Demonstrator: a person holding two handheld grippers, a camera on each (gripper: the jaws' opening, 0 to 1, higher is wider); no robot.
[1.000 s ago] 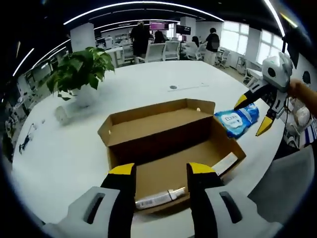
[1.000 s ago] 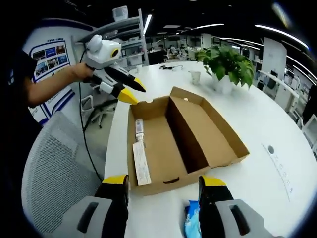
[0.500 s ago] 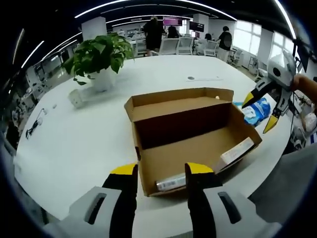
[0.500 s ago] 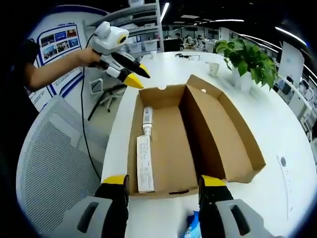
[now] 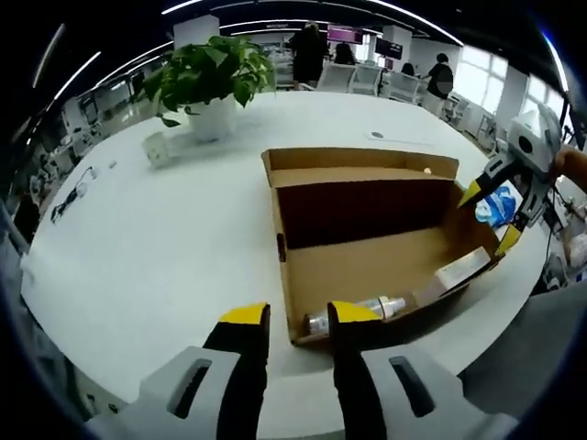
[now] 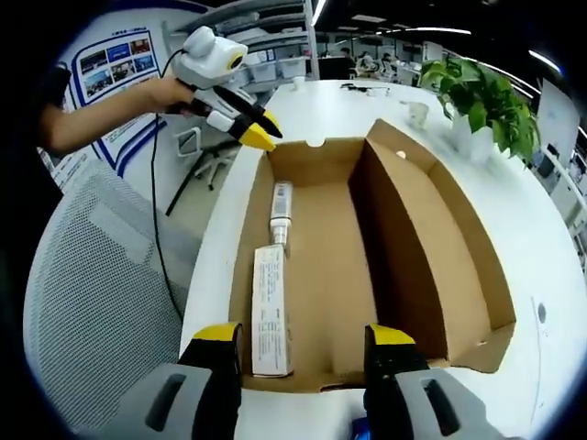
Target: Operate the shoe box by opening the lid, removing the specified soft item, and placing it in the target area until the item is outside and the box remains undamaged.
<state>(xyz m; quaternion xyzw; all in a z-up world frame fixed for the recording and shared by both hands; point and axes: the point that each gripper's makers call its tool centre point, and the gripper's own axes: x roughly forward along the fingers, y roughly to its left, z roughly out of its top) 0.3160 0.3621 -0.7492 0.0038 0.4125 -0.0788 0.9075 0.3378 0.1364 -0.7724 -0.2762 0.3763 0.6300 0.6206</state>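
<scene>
The cardboard shoe box point(image 5: 367, 266) lies open on the white table point(image 5: 165, 229), its lid point(image 5: 367, 170) folded back. Inside lie a small clear bottle point(image 5: 362, 314) and a long white carton point(image 5: 459, 270). A blue soft wipes pack point(image 5: 500, 206) rests on the table just past the box's right end. My left gripper point(image 5: 299, 314) hovers at the box's near corner, jaws narrow but apart, holding nothing. My right gripper point(image 5: 488, 216) stands open between the box end and the pack. From the right gripper view, the box point(image 6: 321, 266), bottle point(image 6: 280, 211) and carton point(image 6: 271, 312) lie ahead of my open right gripper point(image 6: 303, 339), and the left gripper point(image 6: 264, 133) is at the far end.
A potted plant point(image 5: 215, 78) and a small white cup point(image 5: 156, 147) stand at the table's far side. A grey mesh chair point(image 6: 101, 302) sits beside the table edge. A person's hand point(image 6: 174, 92) holds the left gripper. Desks, chairs and people fill the background.
The left jaws have drawn closer together. Both cameras have moved in over the box. The right gripper now sits closer to the box's end, with the blue pack behind it.
</scene>
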